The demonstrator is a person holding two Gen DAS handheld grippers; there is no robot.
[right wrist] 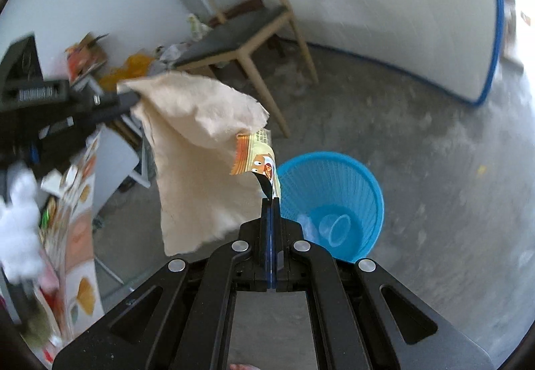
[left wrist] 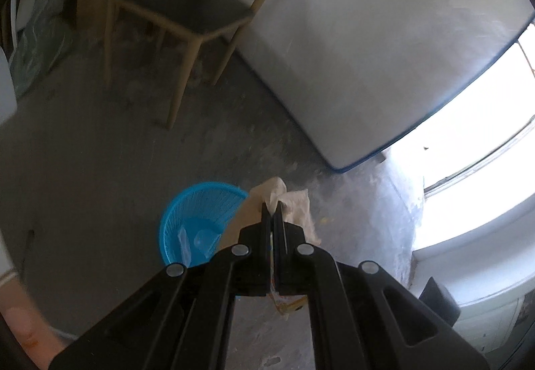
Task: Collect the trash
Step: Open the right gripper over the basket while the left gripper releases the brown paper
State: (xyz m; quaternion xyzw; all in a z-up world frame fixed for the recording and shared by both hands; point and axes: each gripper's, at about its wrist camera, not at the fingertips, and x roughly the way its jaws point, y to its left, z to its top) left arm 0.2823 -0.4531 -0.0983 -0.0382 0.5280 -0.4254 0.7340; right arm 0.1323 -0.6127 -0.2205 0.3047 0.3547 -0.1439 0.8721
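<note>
Only my right wrist view shows the whole beige paper sheet (right wrist: 197, 152) — it hangs long-axis down at frame centre, pinched at its upper left corner by my left gripper (right wrist: 128, 95). My right gripper (right wrist: 271, 199) is clamped on an orange snack wrapper (right wrist: 257, 156) that points upward from the tips. The left view shows just a crumpled edge of the sheet beyond closed tips. The blue basket (right wrist: 334, 176) sits lower right, clear plastic inside; a wooden chair (right wrist: 240, 35) stands behind.
</note>
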